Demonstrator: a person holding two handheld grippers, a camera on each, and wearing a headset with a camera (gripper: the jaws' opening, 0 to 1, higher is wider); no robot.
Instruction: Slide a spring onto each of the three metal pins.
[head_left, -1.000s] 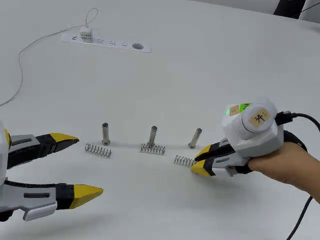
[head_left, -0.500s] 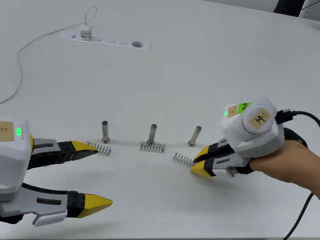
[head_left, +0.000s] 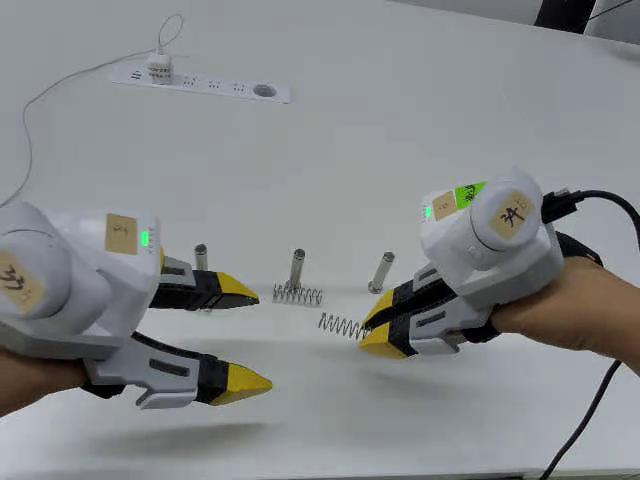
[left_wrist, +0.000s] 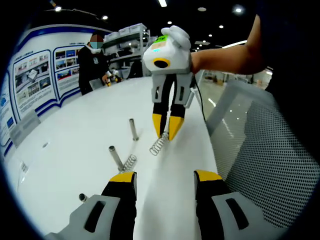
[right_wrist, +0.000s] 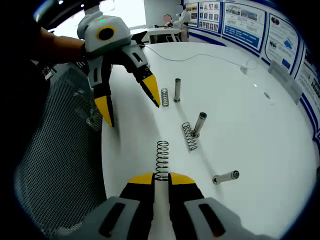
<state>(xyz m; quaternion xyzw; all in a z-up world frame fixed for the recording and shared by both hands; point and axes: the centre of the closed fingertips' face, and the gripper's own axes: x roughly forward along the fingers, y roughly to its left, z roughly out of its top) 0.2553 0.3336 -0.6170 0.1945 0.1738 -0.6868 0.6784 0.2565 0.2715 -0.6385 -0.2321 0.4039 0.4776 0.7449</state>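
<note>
At 8 o'clock in the head view, the left gripper (head_left: 257, 340) is showing a fat white body, two black jaws and pointy yellow tips. A small green light is glowing on top of it, beside a square tan sticker. A round tan sticker with dark marks is sitting on its back end. At 3 o'clock, the right gripper (head_left: 372, 335) is looking much the same. It is wearing a bright green label, and a black cable (head_left: 562, 200) is running off toward 4 o'clock.

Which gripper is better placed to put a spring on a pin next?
Right. The right gripper holds a spring by one end, close to the nearest pin. The left gripper is open and empty.
</note>
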